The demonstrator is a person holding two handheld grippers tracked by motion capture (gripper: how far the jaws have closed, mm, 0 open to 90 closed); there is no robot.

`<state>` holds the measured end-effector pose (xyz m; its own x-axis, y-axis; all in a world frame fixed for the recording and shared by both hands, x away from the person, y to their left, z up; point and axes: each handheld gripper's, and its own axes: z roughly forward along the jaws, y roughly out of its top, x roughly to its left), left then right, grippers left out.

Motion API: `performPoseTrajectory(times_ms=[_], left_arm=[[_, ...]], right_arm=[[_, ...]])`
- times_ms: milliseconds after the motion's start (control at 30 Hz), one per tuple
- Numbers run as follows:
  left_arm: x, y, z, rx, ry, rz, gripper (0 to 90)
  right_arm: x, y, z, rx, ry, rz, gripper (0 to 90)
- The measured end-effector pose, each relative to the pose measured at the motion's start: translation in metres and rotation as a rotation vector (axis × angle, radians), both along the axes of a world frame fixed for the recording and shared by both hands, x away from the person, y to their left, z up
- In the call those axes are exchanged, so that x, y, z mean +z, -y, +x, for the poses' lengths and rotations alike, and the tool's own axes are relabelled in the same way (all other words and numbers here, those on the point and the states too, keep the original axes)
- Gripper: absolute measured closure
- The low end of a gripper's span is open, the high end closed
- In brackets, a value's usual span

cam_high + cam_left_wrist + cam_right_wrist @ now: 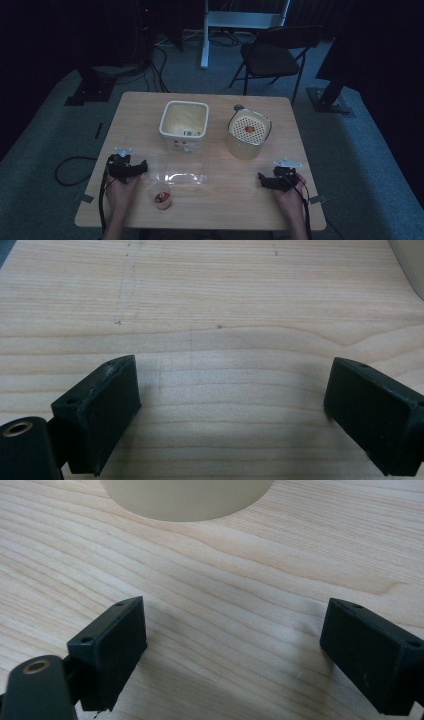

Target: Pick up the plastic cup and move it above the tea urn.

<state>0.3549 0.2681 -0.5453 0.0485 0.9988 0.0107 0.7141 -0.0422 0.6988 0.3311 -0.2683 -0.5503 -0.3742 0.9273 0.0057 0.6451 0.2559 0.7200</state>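
Observation:
My left gripper (140, 168) rests on the wooden table (135, 107) near its front left, held by a hand, its jaws pointing right toward a clear flat lid (181, 173). In the left gripper view it (232, 385) is open over bare wood. At the front right, my right gripper (262, 178) points left; in the right gripper view it (235, 625) is open and empty, facing the base of a cream container (187, 497). That cream container (248, 132) holds a perforated insert with a reddish piece on it.
A white square tub (183, 121) stands open at the table's middle back, and its pale corner (411, 262) shows in the left gripper view. A small clear cup (161, 195) with red pieces sits near the front edge. Behind the table stands a folding chair (272, 55).

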Motion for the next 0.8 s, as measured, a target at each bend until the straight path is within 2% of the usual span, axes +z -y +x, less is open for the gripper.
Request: performPoseTrajectory(times_ms=[167,267,367,433,500,633,667,800], left_arm=[[0.000,-0.001,-0.002,-0.011,0.001,-0.001,9.3],[0.002,0.000,-0.004,-0.037,0.001,-0.001,16.2],[0.003,-0.001,-0.006,-0.053,-0.009,0.000,17.5],[0.004,0.000,-0.006,-0.054,-0.013,-0.002,19.4],[0.006,0.002,-0.008,-0.063,-0.018,0.001,24.4],[0.007,0.006,-0.012,-0.070,0.006,0.022,33.6],[0.009,0.007,-0.014,-0.074,0.014,0.016,35.4],[0.015,0.006,-0.018,-0.101,0.049,-0.056,35.6]], right_arm=[[0.000,0.000,0.001,0.004,-0.002,-0.001,11.3],[0.000,-0.001,0.001,0.000,-0.004,-0.001,11.6],[0.001,-0.001,0.001,-0.002,-0.006,-0.002,12.1],[0.002,-0.002,0.000,-0.003,-0.010,-0.004,15.4],[0.004,-0.005,-0.001,-0.005,-0.015,-0.003,23.3],[0.007,-0.015,-0.004,-0.009,-0.020,0.000,31.6],[0.008,-0.018,-0.005,0.000,-0.016,0.008,32.9],[0.017,-0.034,-0.013,0.033,0.006,0.053,36.4]])
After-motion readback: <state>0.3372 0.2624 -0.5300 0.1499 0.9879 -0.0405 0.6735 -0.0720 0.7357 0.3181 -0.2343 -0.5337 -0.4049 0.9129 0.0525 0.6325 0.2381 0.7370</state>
